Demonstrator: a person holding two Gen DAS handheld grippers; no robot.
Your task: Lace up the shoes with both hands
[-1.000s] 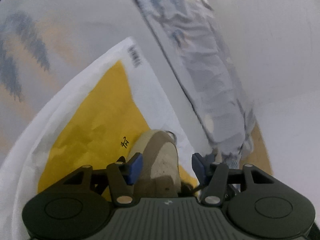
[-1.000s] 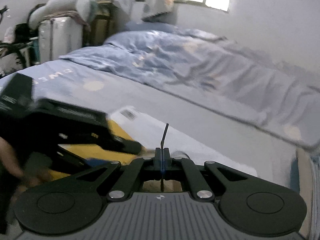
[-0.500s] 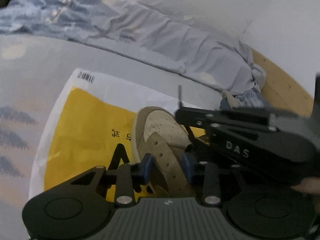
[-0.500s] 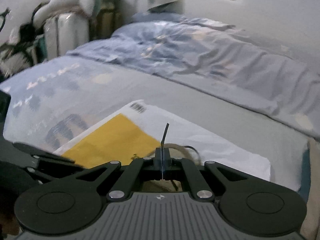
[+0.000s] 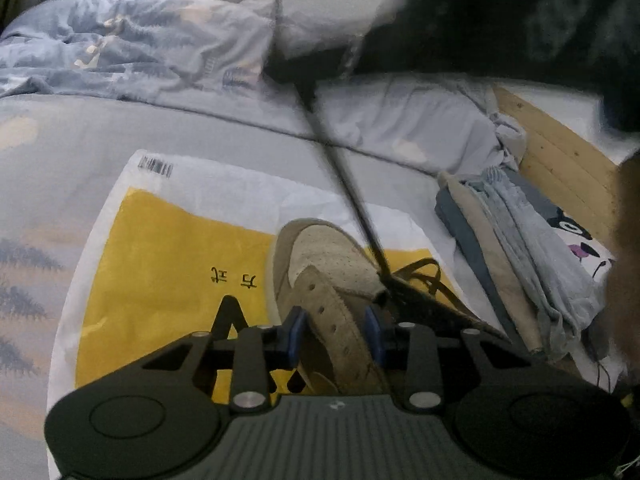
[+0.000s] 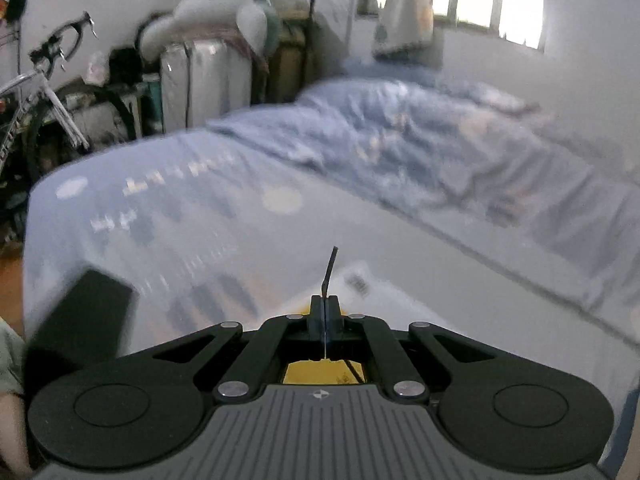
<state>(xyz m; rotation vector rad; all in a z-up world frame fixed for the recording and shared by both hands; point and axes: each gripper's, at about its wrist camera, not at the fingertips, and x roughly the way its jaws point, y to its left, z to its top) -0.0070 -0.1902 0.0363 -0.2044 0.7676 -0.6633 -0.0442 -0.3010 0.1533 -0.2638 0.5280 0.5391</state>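
A tan suede shoe (image 5: 324,264) lies on a yellow and white plastic bag (image 5: 168,256) on the bed. My left gripper (image 5: 333,334) is shut on the shoe's eyelet flap (image 5: 340,328), blue pads against both sides. A dark lace (image 5: 344,176) runs taut from the shoe up to my right gripper, which shows blurred at the top of the left wrist view (image 5: 308,68). In the right wrist view my right gripper (image 6: 325,312) is shut on the lace, whose tip (image 6: 330,268) sticks out past the fingers.
A rumpled blue quilt (image 5: 132,44) lies across the far side of the bed. Folded clothes (image 5: 516,256) sit to the right of the shoe by a wooden bed edge (image 5: 560,156). A bicycle (image 6: 44,92) and stacked luggage (image 6: 204,80) stand beyond the bed.
My right gripper has risen high above the shoe, pulling the lace taut. My left gripper stays closed on the eyelet flap.
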